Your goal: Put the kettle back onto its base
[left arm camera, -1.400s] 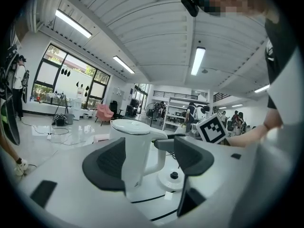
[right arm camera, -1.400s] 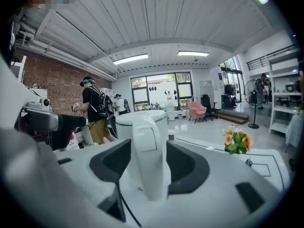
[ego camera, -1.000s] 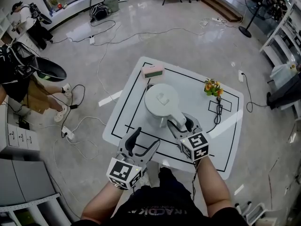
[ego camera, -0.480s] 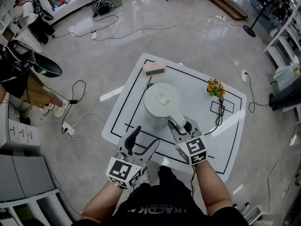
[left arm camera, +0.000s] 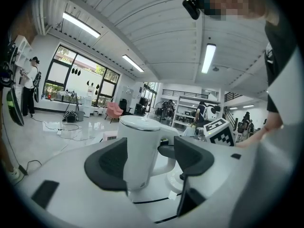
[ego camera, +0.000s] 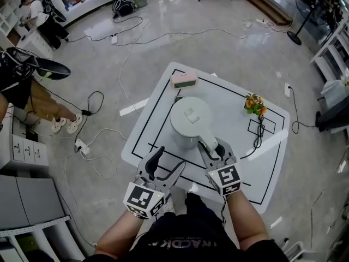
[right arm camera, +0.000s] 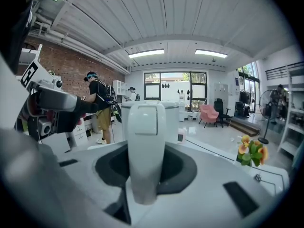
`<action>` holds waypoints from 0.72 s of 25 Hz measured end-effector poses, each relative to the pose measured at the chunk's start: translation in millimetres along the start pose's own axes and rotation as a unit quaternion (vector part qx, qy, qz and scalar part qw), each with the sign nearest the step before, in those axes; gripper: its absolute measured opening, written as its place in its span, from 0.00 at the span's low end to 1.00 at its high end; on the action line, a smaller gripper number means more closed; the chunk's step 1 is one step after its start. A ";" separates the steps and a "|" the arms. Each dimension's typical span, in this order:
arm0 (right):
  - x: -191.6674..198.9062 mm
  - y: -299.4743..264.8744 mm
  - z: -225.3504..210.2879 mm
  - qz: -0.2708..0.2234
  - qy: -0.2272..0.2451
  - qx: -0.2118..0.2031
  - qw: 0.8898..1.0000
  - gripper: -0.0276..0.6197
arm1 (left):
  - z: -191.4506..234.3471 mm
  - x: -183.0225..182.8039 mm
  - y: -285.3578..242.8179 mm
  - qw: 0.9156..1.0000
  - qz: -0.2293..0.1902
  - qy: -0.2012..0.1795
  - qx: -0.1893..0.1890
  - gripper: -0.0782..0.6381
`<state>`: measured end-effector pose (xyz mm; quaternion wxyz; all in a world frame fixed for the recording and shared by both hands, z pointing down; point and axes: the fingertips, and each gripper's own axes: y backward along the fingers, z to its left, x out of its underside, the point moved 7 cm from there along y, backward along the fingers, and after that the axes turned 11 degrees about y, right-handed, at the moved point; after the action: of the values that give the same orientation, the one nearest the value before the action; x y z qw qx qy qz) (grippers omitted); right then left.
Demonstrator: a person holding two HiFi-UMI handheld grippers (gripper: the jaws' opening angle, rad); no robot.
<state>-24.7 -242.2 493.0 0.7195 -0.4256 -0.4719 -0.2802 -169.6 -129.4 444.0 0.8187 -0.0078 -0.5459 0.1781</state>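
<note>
White kettle handle sitting between right gripper jaws, which have just been closing and are now pinching it. Firming grip before lifting straight (base lying just beside). Left gripper hanging spread, empty.

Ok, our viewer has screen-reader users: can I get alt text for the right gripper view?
The right gripper, its jaws having just been closing, grips the upright handle of a white kettle at centre. Orange flowers stand at right; a person stands by a brick wall at left.

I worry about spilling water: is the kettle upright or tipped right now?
Upright. The kettle stands straight on the table, its sides vertical and its lid level on top.
</note>
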 end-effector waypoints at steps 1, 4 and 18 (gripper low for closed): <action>-0.7 0.2 -0.4 -0.002 0.000 0.001 1.000 0.22 | 0.1 -0.3 0.3 1.000 0.000 0.000 -0.001 0.54; -3.1 1.1 -1.1 -0.006 -0.003 0.003 1.000 0.21 | 0.2 -1.1 1.5 1.000 -0.001 -0.001 -0.001 0.54; -22.7 33.6 -20.2 -0.025 -0.010 0.063 0.998 0.21 | -8.3 -5.7 2.2 1.000 -0.002 -0.004 0.027 0.53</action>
<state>2.2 -243.7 456.6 0.7325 -0.3704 -0.5067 -0.2637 -164.7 -127.5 435.1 0.8168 0.0158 -0.5440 0.1916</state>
